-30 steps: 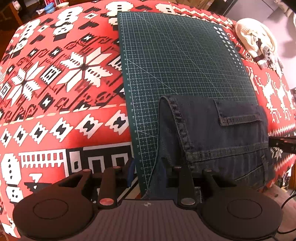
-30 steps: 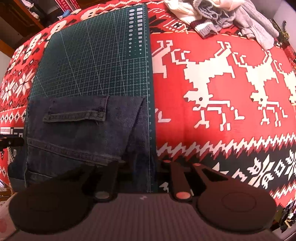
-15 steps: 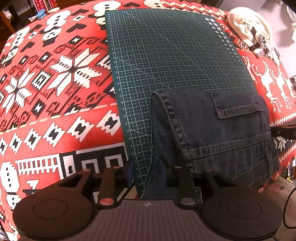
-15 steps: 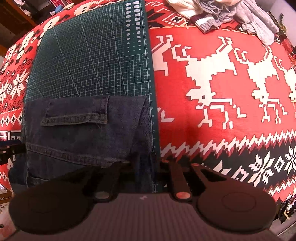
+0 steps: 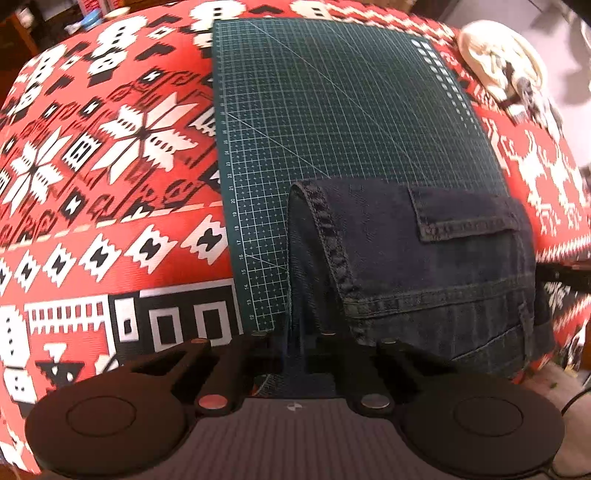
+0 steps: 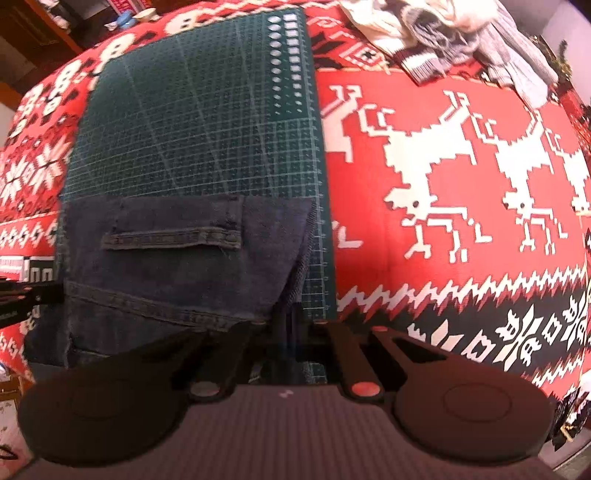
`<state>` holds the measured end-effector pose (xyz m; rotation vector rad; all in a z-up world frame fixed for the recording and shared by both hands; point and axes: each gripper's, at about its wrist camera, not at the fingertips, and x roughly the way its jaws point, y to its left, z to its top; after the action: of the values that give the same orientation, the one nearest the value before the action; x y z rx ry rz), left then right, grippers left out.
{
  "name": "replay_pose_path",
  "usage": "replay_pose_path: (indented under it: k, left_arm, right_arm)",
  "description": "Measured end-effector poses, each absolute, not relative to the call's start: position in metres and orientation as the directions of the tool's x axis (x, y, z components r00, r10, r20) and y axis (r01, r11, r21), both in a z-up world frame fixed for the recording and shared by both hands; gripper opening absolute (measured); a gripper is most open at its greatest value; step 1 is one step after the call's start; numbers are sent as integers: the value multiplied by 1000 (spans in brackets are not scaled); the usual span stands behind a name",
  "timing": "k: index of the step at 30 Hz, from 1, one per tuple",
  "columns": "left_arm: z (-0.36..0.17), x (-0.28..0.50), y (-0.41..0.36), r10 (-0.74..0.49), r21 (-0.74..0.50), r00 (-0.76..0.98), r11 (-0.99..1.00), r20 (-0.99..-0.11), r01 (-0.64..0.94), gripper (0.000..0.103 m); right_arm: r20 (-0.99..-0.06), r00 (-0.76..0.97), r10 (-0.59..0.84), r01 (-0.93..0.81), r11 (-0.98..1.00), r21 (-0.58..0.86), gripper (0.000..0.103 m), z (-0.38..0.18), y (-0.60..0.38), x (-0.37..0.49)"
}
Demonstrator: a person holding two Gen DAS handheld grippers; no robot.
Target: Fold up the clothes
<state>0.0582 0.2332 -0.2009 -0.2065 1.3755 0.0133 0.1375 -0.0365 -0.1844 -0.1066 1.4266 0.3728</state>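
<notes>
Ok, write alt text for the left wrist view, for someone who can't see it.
Dark folded jeans lie on a green cutting mat, their near edge pinched in the left gripper. The mat sits on a red, white and black patterned cloth.

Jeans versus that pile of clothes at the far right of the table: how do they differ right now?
The jeans are dark blue denim, folded flat on the green cutting mat at the near edge; the pile of clothes is pale white and grey knitwear, heaped loosely on the red patterned cloth at the far side. Both claws, left claw and right claw, grip the jeans; nothing touches the pile. Both rest on the same table.
</notes>
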Motion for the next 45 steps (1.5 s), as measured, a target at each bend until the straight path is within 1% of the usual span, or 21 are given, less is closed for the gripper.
replay_pose_path:
  k: [5, 9, 12, 19, 26, 32, 40, 45]
  left_arm:
    - [-185, 57, 232, -108, -143, 207, 977, -972, -159, 5]
    - [-168, 53, 228, -115, -156, 222, 972, -968, -177, 5]
    - [-160, 44, 231, -108, -160, 218, 959, -970, -235, 5]
    - [-141, 17, 255, -77, -179, 245, 885, -967, -429, 5]
    - [-128, -5, 310, 39, -178, 305, 739, -952, -650, 5]
    - [-124, -20, 369, 149, -182, 324, 581, -934, -793, 5]
    - [-138, -37, 435, 216, -223, 321, 379, -922, -898, 5]
    - [-154, -47, 468, 215, -270, 334, 277, -918, -922, 5]
  right_arm:
    - [-974, 91, 207, -323, 931, 168, 2, -168, -38, 141]
    - [-969, 93, 228, -390, 904, 175, 2, -146, -37, 139]
    - [-966, 95, 242, -453, 874, 175, 2, -129, -24, 141]
    - [-954, 103, 281, -605, 779, 164, 2, -99, 30, 162]
    - [-932, 109, 346, -817, 565, 114, 2, -82, 128, 199]
    - [-912, 78, 403, -927, 367, 83, 2, -79, 244, 232]
    - [-907, 45, 419, -991, 133, 12, 2, -94, 396, 236]
    - [-930, 32, 366, -998, 65, -9, 2, -119, 467, 236]
